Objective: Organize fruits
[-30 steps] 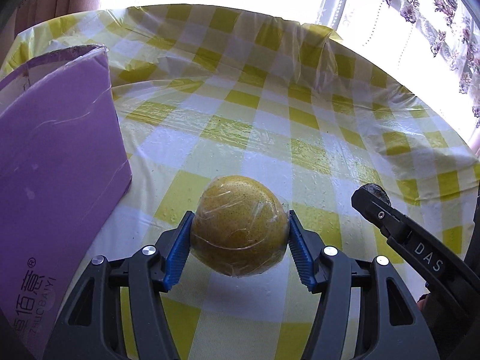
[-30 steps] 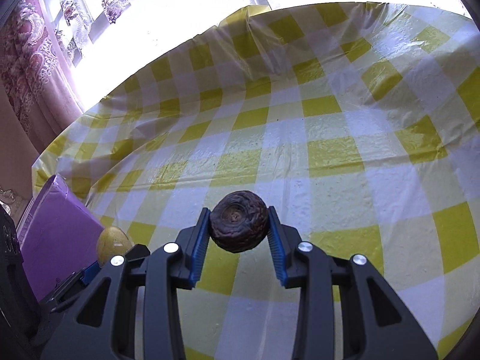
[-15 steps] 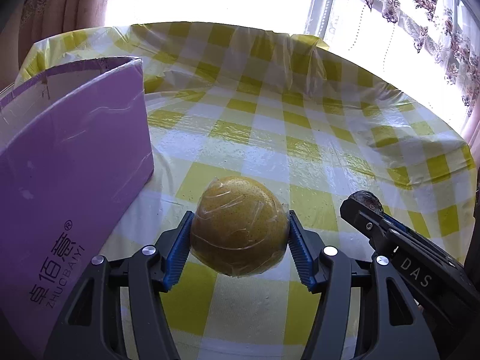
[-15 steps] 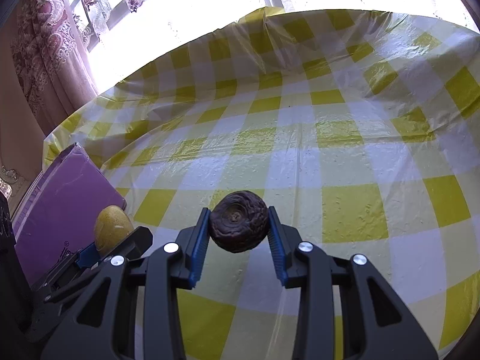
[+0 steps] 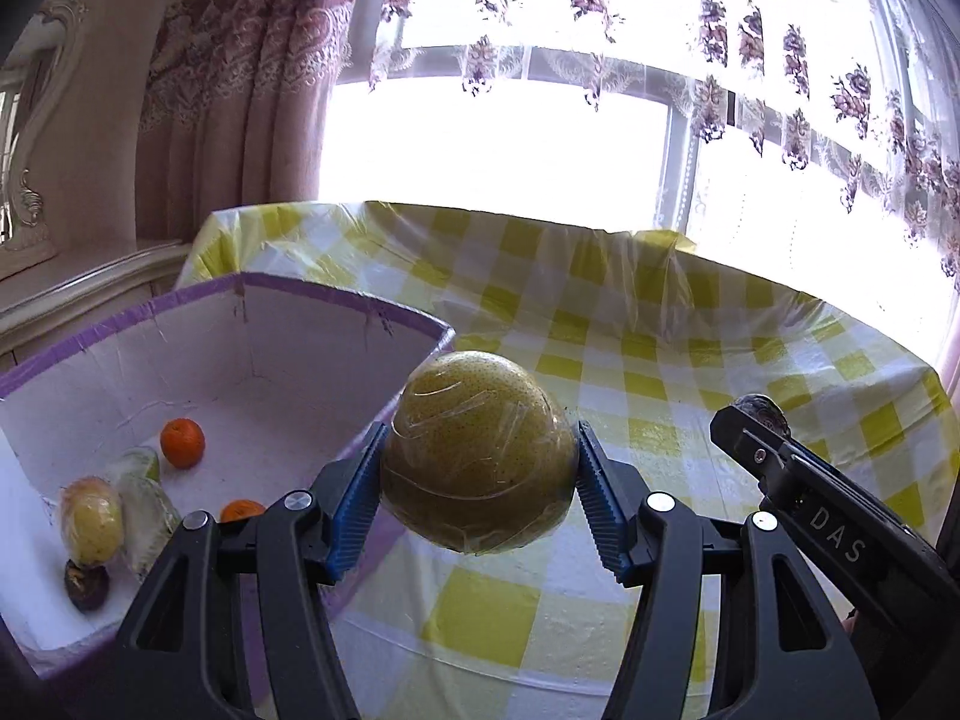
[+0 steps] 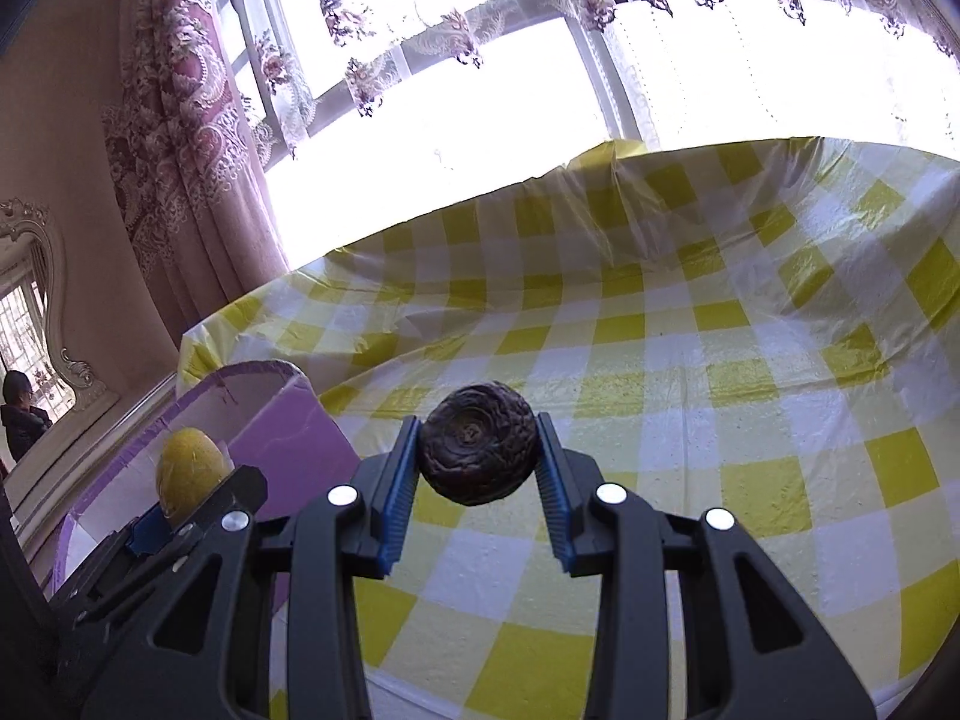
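Gripping: left tool (image 5: 480,480) wrapped pear (image 5: 477,450) | right tool (image 6: 477,468) wrinkled fruit (image 6: 477,450) | box (image 5: 336,306) floor part-hidden

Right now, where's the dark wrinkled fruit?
The dark wrinkled fruit is clamped in the right claw, held above the yellow checked tablecloth, just right of the purple box.

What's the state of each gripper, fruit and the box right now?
left gripper: shut on the wrapped pear, held off the table.
wrapped pear: film-wrapped, clamped between both blue pads.
right gripper: shut on the dark wrinkled fruit.
dark wrinkled fruit: gripped, clear of the tablecloth.
purple box: open at the top, white inside, fruit already in it.
oranges: two, loose on the box floor.
tablecloth: flat under clear plastic film.
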The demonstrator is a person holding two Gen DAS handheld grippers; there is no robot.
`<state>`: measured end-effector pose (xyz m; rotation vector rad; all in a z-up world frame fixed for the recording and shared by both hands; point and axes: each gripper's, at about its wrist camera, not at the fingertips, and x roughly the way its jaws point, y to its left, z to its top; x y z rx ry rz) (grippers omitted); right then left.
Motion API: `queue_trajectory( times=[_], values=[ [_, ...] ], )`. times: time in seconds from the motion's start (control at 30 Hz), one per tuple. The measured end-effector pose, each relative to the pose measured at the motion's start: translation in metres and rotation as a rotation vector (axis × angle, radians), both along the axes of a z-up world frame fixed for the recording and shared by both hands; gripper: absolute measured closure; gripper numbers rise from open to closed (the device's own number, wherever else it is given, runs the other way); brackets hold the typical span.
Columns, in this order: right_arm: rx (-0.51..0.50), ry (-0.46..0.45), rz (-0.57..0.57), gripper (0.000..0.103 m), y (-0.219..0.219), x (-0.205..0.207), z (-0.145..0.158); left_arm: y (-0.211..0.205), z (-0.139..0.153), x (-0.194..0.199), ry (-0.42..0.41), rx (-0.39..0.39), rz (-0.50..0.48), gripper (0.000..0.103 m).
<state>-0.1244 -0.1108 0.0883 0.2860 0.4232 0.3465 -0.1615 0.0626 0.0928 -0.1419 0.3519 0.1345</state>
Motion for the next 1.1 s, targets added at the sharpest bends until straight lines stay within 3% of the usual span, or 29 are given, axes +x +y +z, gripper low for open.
queue_trajectory(
  times=[0.1, 0.27, 0.57, 0.87, 1.1],
  values=[
    [-0.007, -0.086, 0.026, 0.065, 0.014, -0.012, 0.019, 0.016, 0.024, -0.024, -0.087, 0.005, 0.069, 0.045],
    [-0.004, -0.152, 0.108, 0.065, 0.050, -0.021, 0.042, 0.048, 0.057, -0.056, -0.180, 0.035, 0.185, 0.045],
    [-0.052, -0.240, 0.291, 0.065, 0.132, -0.029, 0.073, 0.119, 0.087, -0.082, -0.208, 0.082, 0.400, 0.045],
    [-0.194, -0.204, 0.437, 0.065, 0.220, -0.020, 0.079, 0.172, 0.077, -0.068, -0.021, 0.167, 0.477, 0.045],
    [-0.441, -0.024, 0.535, 0.065, 0.277, 0.007, 0.058, 0.200, 0.043, -0.039, 0.255, 0.109, 0.357, 0.045]
  ],
)
